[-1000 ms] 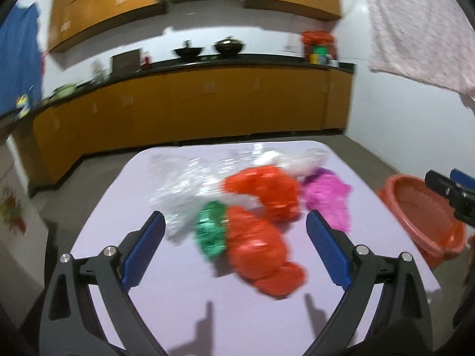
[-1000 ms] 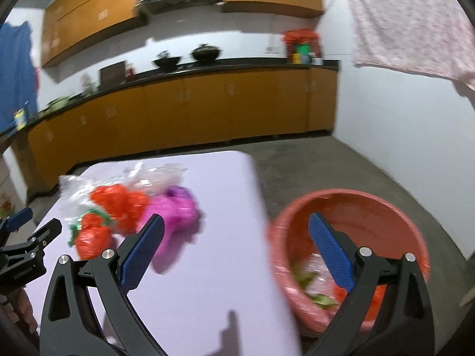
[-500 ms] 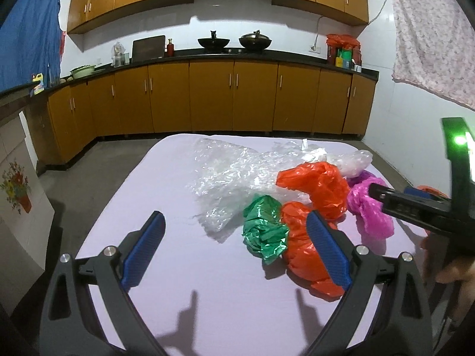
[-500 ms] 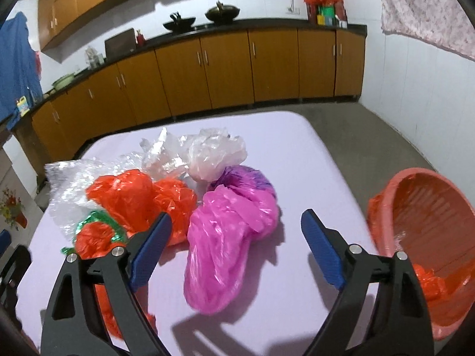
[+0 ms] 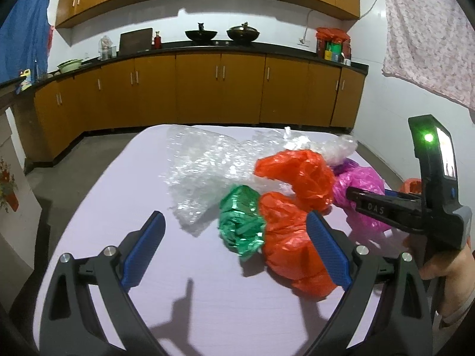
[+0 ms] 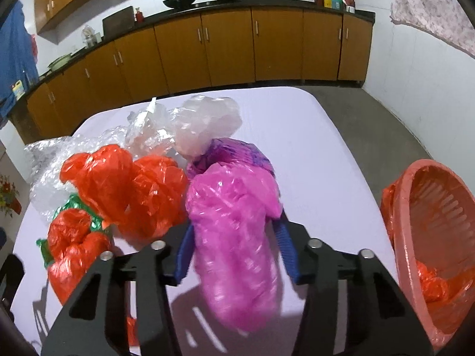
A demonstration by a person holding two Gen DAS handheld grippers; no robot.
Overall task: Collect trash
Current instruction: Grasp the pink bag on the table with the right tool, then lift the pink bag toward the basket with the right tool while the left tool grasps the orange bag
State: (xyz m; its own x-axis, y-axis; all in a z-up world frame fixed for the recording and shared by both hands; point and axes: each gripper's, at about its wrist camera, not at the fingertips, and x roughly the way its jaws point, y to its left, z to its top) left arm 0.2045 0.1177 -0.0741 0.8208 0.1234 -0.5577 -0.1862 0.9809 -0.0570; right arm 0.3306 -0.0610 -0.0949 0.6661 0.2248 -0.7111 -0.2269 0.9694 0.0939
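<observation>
A pile of crumpled plastic bags lies on the lilac table (image 5: 118, 195): clear wrap (image 5: 204, 166), a green bag (image 5: 240, 222), orange bags (image 5: 297, 175) and a pink bag (image 6: 234, 222). My right gripper (image 6: 234, 246) is shut on the pink bag, its blue pads pressing both sides. It shows from the side in the left wrist view (image 5: 383, 204), reaching into the pink bag (image 5: 359, 184). My left gripper (image 5: 234, 252) is open and empty, above the table just before the green bag and the nearest orange bag (image 5: 285, 249).
An orange-pink plastic basket (image 6: 430, 237) with an orange bag inside stands beside the table's right edge. Brown kitchen cabinets (image 5: 207, 89) run along the far wall. A purple bag (image 6: 237, 151) and a clear bag (image 6: 207, 121) lie behind the pink one.
My right gripper swung from the basket to the pile, moved in on the pink bag and closed on it. My left gripper stayed open and shifted slightly left of the pile.
</observation>
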